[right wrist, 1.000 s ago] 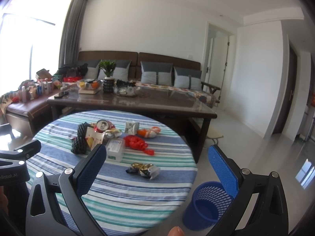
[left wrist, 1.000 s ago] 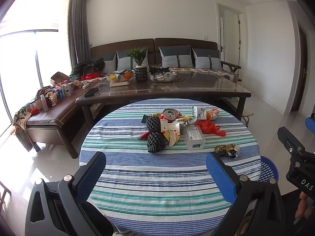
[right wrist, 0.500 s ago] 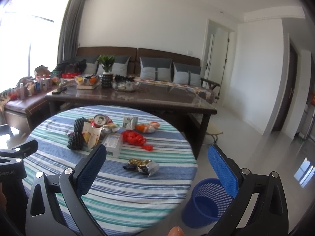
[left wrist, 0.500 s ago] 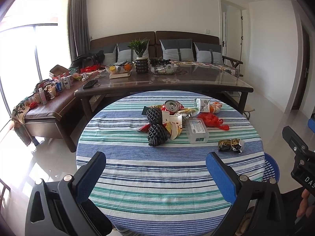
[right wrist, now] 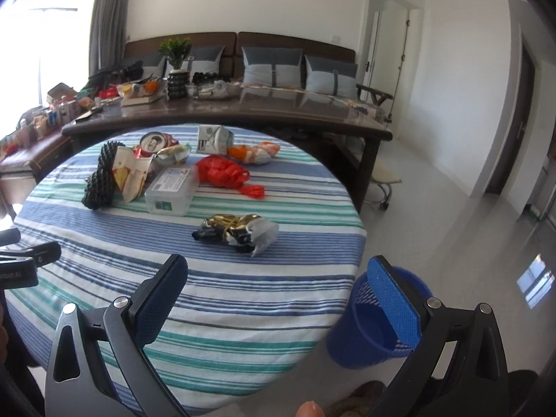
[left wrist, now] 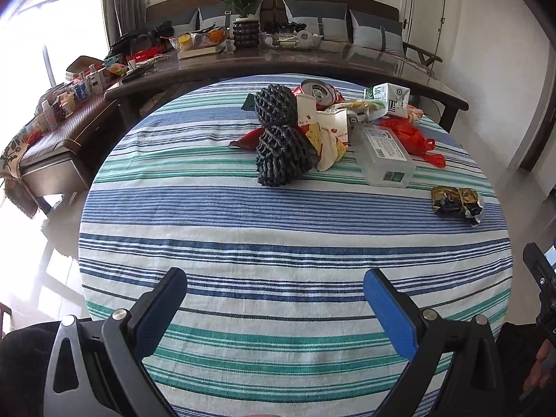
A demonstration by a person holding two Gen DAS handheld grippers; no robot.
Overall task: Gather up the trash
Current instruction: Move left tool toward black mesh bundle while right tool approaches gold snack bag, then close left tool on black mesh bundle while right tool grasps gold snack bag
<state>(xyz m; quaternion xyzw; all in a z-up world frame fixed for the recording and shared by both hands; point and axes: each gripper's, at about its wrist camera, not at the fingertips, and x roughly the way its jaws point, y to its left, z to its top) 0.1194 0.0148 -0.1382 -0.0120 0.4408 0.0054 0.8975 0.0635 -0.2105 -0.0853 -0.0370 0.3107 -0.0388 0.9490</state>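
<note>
Left wrist: both tongs [left wrist: 274, 299] [right wrist: 278, 286] hover spread wide above striped table [left wrist: 278, 243]

I see the desk [left wrist: 243, 243] covered in blue, teal and white stripes. On it lie a black netted bundle [left wrist: 278, 139], a red bag [right wrist: 222, 172], a gold-and-black wrapper [right wrist: 232, 232] and a clear box [left wrist: 384, 154]. The bin [right wrist: 361, 333] is blue; each hand-held gripper has blue pads [left wrist: 389, 312].

Right gripper [right wrist: 278, 281] gapes empty — foil wrapper [right wrist: 236, 232] ahead, blue bin [right wrist: 368, 326] below.
</note>
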